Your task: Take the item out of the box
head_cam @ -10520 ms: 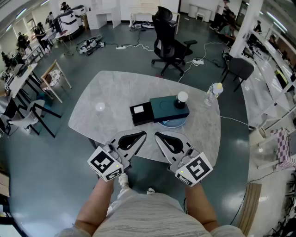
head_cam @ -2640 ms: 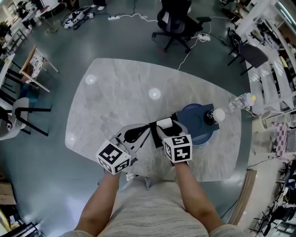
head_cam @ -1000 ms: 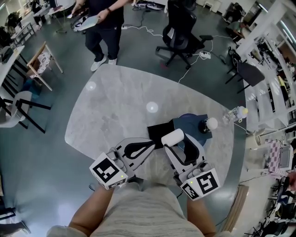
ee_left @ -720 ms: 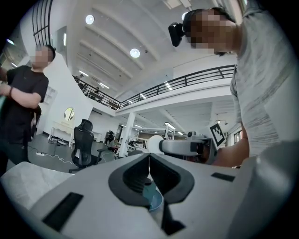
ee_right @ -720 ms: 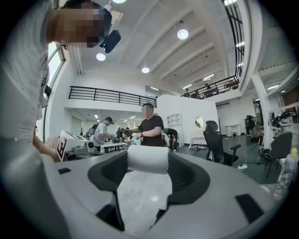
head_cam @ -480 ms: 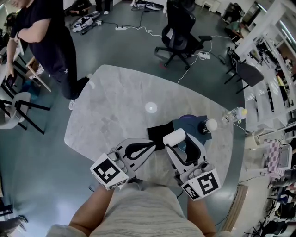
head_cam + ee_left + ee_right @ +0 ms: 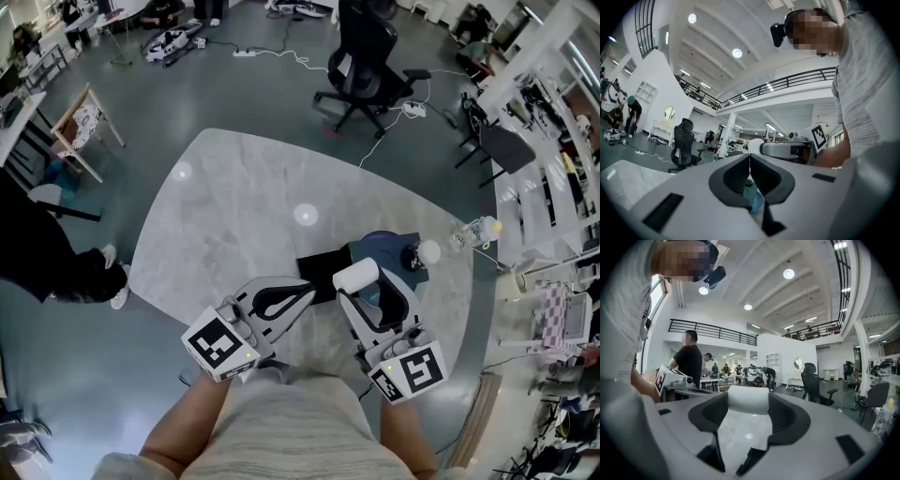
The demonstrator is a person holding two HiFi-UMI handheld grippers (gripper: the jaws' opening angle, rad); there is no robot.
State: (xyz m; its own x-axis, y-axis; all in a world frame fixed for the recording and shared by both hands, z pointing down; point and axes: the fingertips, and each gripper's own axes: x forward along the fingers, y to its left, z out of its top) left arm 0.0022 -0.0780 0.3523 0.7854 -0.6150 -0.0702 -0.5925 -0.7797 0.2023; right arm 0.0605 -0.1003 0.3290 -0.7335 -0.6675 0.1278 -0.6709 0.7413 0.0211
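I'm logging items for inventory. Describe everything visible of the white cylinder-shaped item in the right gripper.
The white cylinder-shaped item is a short, smooth, matte roll with no visible print. It lies sideways, its two ends pressed against the jaws of the right gripper, which are shut on it. It hangs clear above the grey marble table, touching nothing else.

So the box (image 7: 315,268) sits on the table (image 7: 225,206) near the person's edge, right of centre. The white roll (image 7: 748,399) is between the right gripper (image 7: 358,280) jaws, just over the box, with the left gripper (image 7: 310,293) just left of it. A bottle (image 7: 472,231) is at the table's right edge and an office chair (image 7: 361,56) is behind the table.
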